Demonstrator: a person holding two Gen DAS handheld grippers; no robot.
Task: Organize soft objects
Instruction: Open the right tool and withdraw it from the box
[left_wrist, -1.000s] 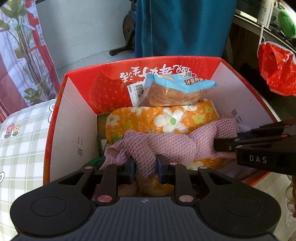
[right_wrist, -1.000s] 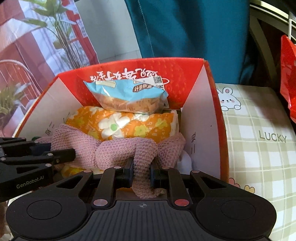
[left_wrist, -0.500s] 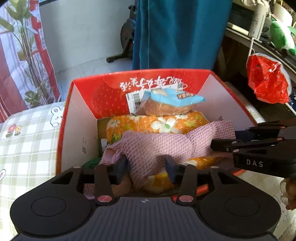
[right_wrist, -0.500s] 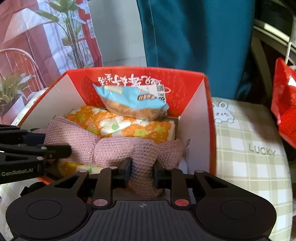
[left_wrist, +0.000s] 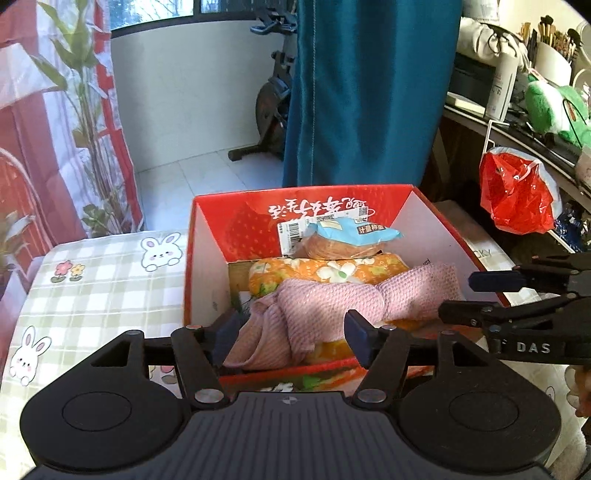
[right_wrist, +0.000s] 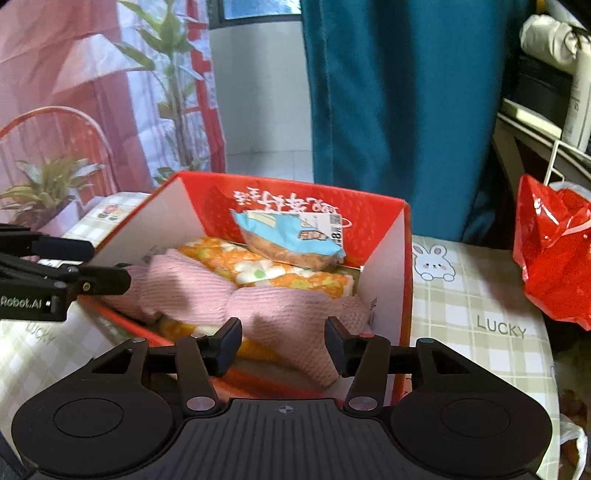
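A pink knitted cloth (left_wrist: 328, 301) lies draped in the red cardboard box (left_wrist: 207, 236), on top of an orange flowered cushion (left_wrist: 325, 271). A blue bread packet (left_wrist: 343, 240) leans against the box's back wall. My left gripper (left_wrist: 290, 334) is open and empty, just behind the box's near edge, clear of the cloth. My right gripper (right_wrist: 284, 345) is open and empty at the box's near right corner; the cloth (right_wrist: 266, 302), the cushion (right_wrist: 266, 271) and the packet (right_wrist: 291, 240) lie beyond it. Each gripper shows in the other's view.
The box stands on a checked tablecloth with rabbits (left_wrist: 92, 280). A red plastic bag (right_wrist: 554, 254) hangs at the right, below a cluttered shelf (left_wrist: 517, 110). A teal curtain (left_wrist: 369, 92) hangs behind the box. A potted plant (right_wrist: 44, 192) stands at the left.
Both grippers let go of the pink cloth, opened wide and drew back and up from the box. The cloth now rests in the box.
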